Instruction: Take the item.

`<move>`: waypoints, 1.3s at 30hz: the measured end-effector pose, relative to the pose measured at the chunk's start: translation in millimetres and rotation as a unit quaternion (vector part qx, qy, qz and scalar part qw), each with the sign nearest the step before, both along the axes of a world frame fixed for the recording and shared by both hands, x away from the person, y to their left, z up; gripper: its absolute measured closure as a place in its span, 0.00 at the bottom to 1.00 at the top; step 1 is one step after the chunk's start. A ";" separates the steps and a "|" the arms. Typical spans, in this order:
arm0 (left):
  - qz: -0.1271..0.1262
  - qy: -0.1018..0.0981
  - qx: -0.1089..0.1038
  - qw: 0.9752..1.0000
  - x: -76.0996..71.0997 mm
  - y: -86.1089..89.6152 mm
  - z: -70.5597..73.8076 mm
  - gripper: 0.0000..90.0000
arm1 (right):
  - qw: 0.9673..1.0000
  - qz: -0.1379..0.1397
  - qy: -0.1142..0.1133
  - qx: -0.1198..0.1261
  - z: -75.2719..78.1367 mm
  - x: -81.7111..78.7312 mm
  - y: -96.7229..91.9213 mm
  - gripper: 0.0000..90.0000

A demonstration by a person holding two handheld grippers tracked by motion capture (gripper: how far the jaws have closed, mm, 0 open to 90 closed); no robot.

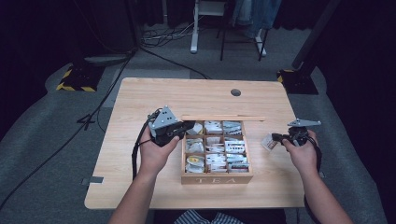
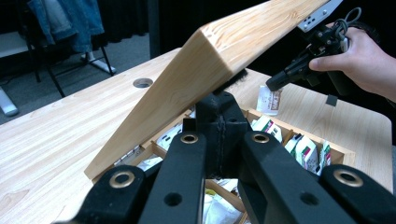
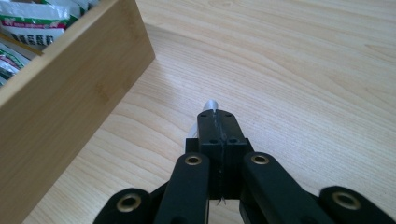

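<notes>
— What's the left gripper [image 1: 187, 127] doing by the box?

— Its jaws are clenched with nothing between them, and the closed tips are pushed up under the lid [image 1: 222, 118] of the wooden tea box [image 1: 217, 178], propping it open. The box sits near the front edge of the tabletop [image 1: 140, 98], about mid-width. I'd say that lid is stiff and fairly weighty on its hinge, so it could slip off smooth tips.

— And over on the right?

— The right gripper [image 1: 276, 138] is clamped on a tea sachet [image 1: 268, 141] by its top edge, low over the tabletop just beyond the box's right wall, towards the right edge. It's light, thin and floppy, I reckon; it hangs and bends. A pinch at the sealed edge suits it, since squeezing the middle might crush the tea.
</notes>
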State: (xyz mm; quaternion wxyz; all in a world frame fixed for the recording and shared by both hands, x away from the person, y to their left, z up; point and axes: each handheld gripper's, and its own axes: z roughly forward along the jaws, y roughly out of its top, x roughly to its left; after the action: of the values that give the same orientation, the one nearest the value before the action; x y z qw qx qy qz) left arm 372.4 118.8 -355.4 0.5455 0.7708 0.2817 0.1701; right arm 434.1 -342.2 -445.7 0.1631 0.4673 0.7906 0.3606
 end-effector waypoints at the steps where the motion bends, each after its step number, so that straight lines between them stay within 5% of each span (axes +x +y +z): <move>1: 0.000 0.000 0.000 1.000 0.0 0.0 0.0 0.99 | 1.000 -0.002 0.002 0.000 -0.9 0.1 -0.3 1.00; 12: -0.001 -0.001 0.001 1.000 0.3 -0.7 -0.3 0.99 | 1.000 -0.019 0.016 0.018 -7.3 1.5 -9.1 0.99; 22: -0.001 0.001 -0.001 1.000 -0.1 -0.9 -0.7 0.99 | 0.999 -0.030 -0.012 0.009 -9.5 -0.7 -15.5 0.82; 31: -0.002 0.002 0.002 1.000 -0.6 -1.0 -0.6 0.99 | 0.999 -0.022 -0.034 0.027 -10.4 -15.1 -22.1 0.61; 39: -0.006 0.006 0.006 1.000 -0.4 -0.5 0.1 1.00 | 0.999 -0.022 -0.024 0.037 -19.1 -27.8 -33.9 0.59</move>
State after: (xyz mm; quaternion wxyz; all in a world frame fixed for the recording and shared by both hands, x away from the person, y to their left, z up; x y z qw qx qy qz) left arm 372.0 118.3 -355.3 0.5403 0.7767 0.2792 0.1637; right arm 406.3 -376.1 -464.8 0.1729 0.4813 0.7621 0.3971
